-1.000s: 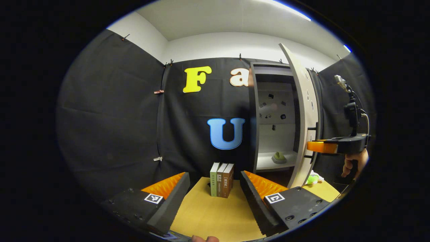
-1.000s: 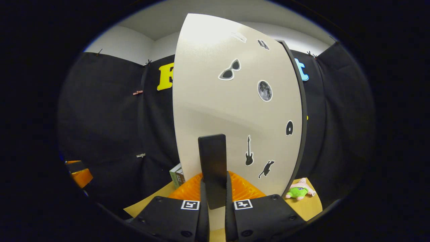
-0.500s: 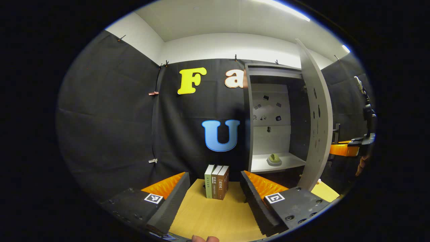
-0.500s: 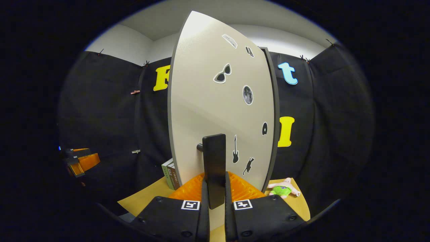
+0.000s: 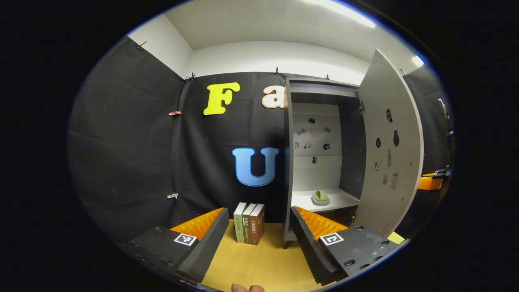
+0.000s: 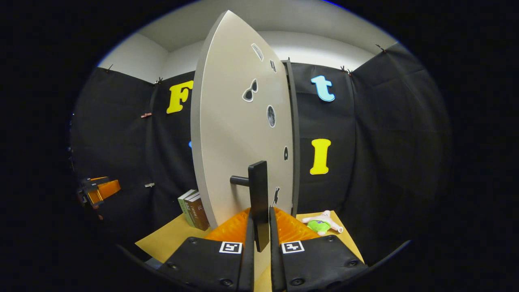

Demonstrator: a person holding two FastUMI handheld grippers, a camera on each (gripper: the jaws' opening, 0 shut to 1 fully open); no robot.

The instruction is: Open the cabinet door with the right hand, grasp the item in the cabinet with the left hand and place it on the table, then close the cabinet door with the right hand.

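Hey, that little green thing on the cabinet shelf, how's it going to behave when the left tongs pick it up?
The green item looks small and low, so probably light and unlikely to tip. It seems to rest on a pale round base, which might stay behind or slide on the smooth shelf. Its material is too small to judge.

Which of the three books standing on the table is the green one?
The left-hand book in the left gripper view, farthest from the cabinet. The other two books beside it have brown spines.

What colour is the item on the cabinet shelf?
Olive green, the item sits on a pale base; clearest in the left gripper view.
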